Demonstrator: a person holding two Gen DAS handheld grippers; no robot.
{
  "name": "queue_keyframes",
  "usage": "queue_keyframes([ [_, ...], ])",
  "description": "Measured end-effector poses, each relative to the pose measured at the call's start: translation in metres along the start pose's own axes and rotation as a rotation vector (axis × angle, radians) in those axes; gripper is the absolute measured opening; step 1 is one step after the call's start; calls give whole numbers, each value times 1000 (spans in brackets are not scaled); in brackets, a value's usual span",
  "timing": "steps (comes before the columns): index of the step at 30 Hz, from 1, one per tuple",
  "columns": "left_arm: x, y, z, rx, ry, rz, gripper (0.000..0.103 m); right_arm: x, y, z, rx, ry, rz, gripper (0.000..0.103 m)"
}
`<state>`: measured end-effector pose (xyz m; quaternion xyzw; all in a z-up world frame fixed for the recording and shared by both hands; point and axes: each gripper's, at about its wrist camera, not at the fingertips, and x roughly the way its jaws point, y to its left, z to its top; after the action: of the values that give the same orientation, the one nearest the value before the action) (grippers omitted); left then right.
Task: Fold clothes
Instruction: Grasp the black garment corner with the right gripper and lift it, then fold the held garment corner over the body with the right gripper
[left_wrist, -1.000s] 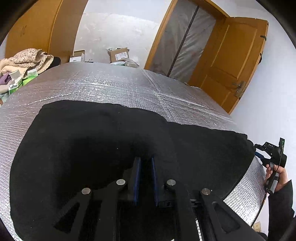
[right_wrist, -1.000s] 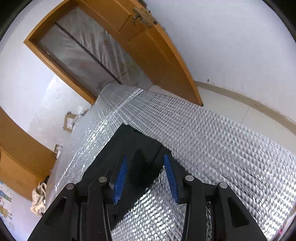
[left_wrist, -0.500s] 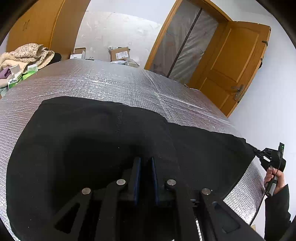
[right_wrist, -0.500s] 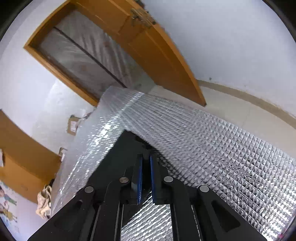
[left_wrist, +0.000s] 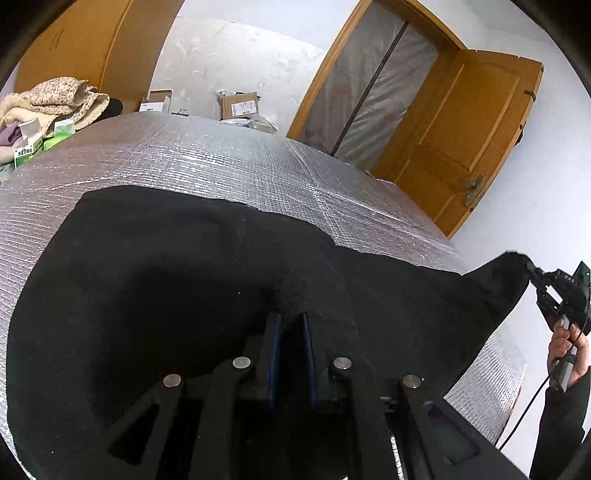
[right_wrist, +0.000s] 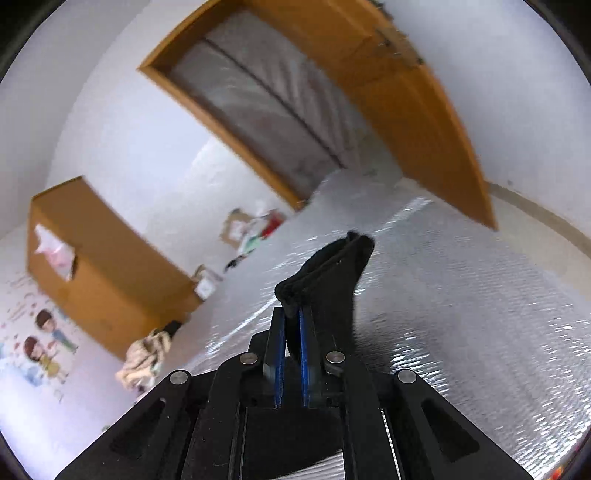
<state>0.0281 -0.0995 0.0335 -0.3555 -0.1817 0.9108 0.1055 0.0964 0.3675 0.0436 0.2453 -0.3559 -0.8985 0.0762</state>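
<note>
Two tools are clamped on one black garment (left_wrist: 184, 295) that lies spread over the silver quilted surface of the desk (left_wrist: 221, 162). In the left wrist view the left tool (left_wrist: 290, 321) sits at 6 o'clock, its blue pads nearly together with a ridge of the dark cloth pinched up between them. The garment fills the lower half of that view, from 9 o'clock across to 3 o'clock. At 3 o'clock its far corner is lifted clear of the desk in a peak, held by the right tool (left_wrist: 532, 269), with a hand (left_wrist: 565, 343) and a dark sleeve below it. In the right wrist view the right tool (right_wrist: 291, 314) has its pads closed on a folded edge of the cloth, which stands up past the tips toward 12 o'clock. Beyond the desk, an orange wooden door (left_wrist: 469, 140) stands open at 2 o'clock, and a heap of pale clothes (left_wrist: 55, 99) sits at 10 o'clock.
</note>
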Motion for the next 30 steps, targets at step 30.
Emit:
queue_keyframes([
  [30, 3, 7, 4, -28, 2, -31, 12, 157, 134, -203, -261, 686, 235, 10],
])
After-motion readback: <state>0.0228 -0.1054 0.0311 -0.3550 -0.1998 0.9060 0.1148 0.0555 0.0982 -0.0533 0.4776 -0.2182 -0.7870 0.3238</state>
